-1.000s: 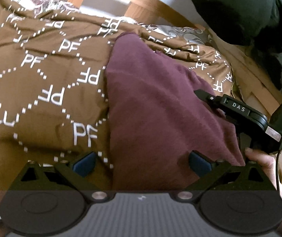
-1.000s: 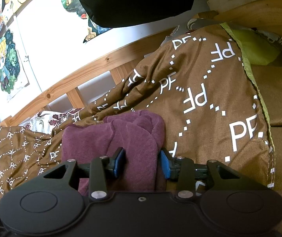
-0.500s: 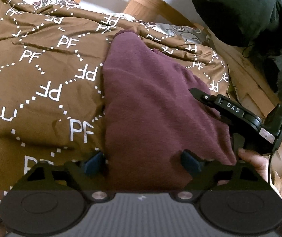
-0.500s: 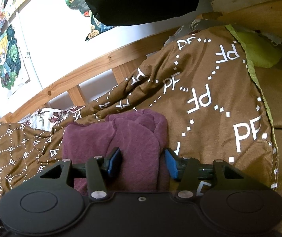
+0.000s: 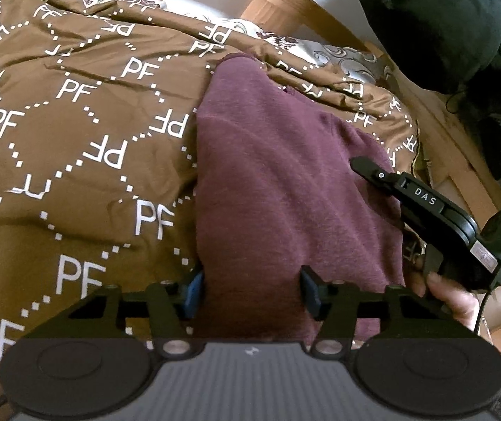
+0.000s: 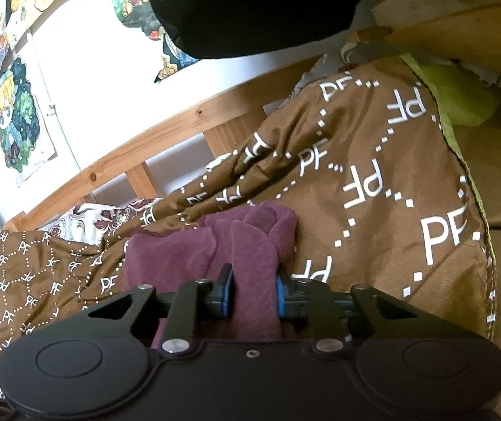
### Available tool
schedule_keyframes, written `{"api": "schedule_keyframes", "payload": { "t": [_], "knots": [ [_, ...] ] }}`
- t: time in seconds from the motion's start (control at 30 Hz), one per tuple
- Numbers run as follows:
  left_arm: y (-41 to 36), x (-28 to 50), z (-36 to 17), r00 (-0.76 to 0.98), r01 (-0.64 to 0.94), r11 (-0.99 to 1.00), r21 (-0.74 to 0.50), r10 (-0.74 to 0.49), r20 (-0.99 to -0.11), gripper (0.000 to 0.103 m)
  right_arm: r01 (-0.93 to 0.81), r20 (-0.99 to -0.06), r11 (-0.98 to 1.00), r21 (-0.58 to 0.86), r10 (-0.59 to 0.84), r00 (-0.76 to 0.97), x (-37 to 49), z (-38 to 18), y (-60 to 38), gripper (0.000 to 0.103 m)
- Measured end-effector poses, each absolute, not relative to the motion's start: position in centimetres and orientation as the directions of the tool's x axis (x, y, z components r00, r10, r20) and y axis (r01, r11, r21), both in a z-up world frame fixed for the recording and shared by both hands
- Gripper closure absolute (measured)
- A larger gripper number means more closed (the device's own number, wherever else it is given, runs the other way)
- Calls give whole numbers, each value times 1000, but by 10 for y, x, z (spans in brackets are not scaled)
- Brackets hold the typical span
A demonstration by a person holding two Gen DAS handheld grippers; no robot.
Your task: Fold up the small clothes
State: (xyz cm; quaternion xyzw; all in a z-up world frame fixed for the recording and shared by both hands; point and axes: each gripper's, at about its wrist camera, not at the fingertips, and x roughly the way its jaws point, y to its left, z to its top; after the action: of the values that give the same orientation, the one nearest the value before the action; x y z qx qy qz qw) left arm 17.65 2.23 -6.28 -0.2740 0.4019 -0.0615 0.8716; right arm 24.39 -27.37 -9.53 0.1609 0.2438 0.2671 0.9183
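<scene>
Quilt: brown, spread across the frame as a work surface.
Garment: maroon, laid mid-frame on the quilt for folding.
Left gripper: closing over the near hem, lower centre.
Right gripper: closing, a bunched fold pinched, presumably for lifting.

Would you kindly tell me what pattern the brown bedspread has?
The brown bedspread has white "PF" letters inside dotted diamond lines, clearest in the left wrist view.

left gripper jaws closing on maroon garment | right gripper jaws closing, pinching it
</scene>
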Motion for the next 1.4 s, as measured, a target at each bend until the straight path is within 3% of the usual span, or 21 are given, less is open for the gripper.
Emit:
{"api": "schedule_keyframes", "payload": {
  "t": [0.5,1.03,1.4],
  "knots": [
    [50,134,-36,699,-85,852,-516,-318,-641,54,-500,-276,806,318,583,764,181,-55,-238,83],
    [144,99,-2,810,-240,857,-456,-82,-581,54,-678,-226,689,254,724,651,187,-16,-99,83],
    [177,99,-12,823,-297,840,-453,-16,-568,54,-745,-243,638,193,767,594,194,-10,-41,84]
  ]
}}
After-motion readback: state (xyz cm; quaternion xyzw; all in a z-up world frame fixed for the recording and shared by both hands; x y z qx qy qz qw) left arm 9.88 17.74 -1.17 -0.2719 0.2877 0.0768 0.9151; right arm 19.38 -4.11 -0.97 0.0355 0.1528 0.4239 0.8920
